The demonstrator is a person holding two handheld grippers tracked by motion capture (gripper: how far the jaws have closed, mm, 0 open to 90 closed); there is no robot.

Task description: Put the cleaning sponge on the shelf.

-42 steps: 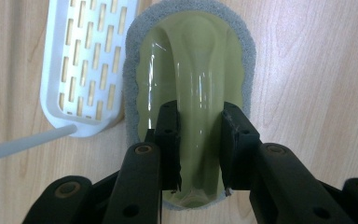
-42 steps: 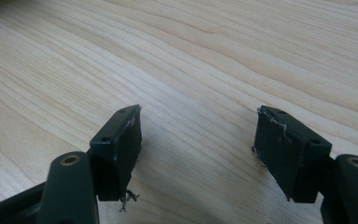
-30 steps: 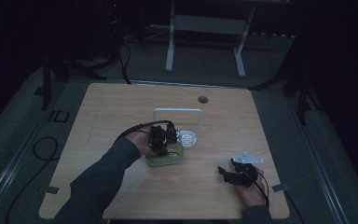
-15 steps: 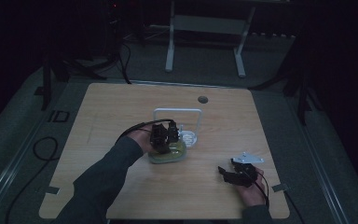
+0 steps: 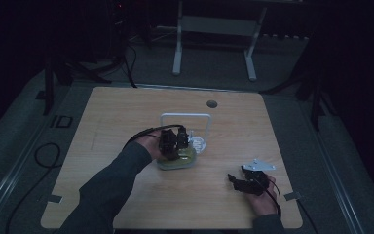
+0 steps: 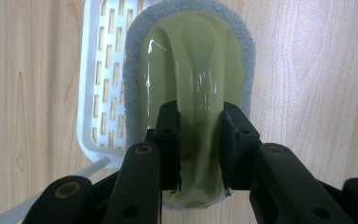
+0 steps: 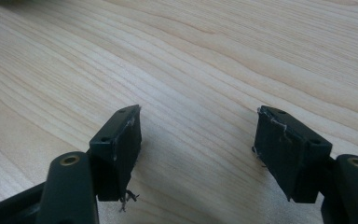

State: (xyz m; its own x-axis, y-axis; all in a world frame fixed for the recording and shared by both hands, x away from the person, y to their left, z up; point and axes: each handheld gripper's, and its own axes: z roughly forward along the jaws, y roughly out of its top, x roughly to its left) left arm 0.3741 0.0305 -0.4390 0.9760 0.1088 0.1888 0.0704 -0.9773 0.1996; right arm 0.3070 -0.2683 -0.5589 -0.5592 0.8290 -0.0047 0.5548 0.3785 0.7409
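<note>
- The left hand-held gripper [image 6: 199,140] points down over the middle of the counter [image 5: 126,112]; its jaws pinch the raised ridge of a green-topped scrubbing pad [image 6: 191,60].
- The pad, with its grey felt rim, lies partly over a white slotted tray [image 6: 98,93], which rests on the counter.
- In the dim high view the pad [image 5: 177,160] sits just in front of a white wire frame [image 5: 185,117], probably part of the tray.
- The right hand-held gripper [image 7: 196,149] rests low near the counter's right front, jaws spread wide over bare wood, well apart from the pad.
</note>
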